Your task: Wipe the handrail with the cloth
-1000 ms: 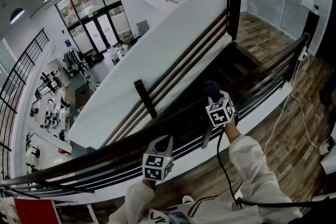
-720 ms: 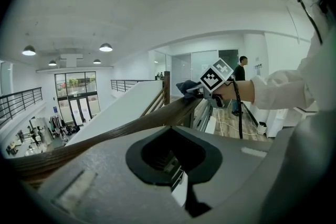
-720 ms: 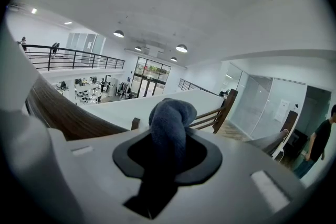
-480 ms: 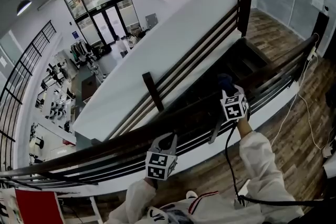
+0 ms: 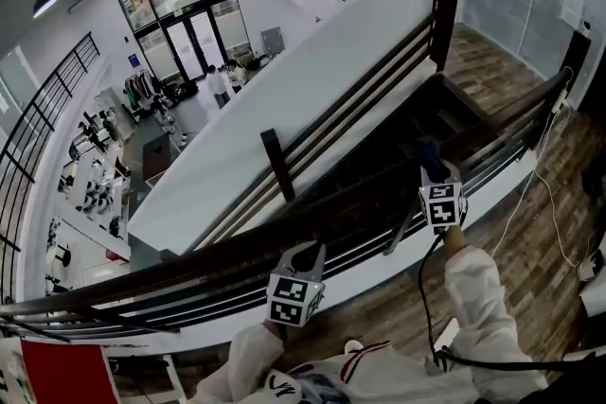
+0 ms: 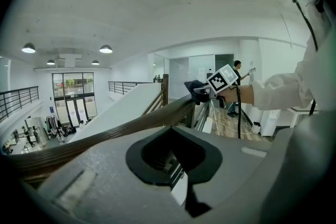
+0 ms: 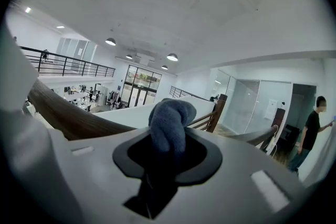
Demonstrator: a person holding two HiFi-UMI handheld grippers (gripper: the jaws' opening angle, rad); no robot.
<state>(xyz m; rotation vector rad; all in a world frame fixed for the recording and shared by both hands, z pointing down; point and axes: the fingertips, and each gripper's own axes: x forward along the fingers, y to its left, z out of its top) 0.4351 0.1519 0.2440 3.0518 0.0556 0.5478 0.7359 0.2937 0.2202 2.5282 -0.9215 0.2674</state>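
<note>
Gripping a blue-grey cloth, the right tongs are clenched on it, and most of the wad stands proud of the jaws. In the head view the cloth sits toward 3 o'clock, on top of the dark wooden handrail. The left gripper view also suggests it bears on the rail's upper face, though firm contact cannot be confirmed. The rail runs across that view from 8 o'clock up to 2 o'clock.

The left tongs are at 6 o'clock, just beside the rail on the person's side. They are released and nothing is between the jaws. Beyond the rail lie a stairwell, the white stair wall and an open drop to the lower floor.

Assessment: a wiping pass along the rail top appears to be the step in hand.

Recommendations:
- Press the wad squarely down so the cloth, not the jaw tips, meets the wood.
- Follow the rail's line in one even stroke, then roll the wad over each shoulder of the rail.
- Do not slacken the clench, since a dropped cloth would likely fall into the void.
- Hold the left tongs clear of the wiping path.
</note>
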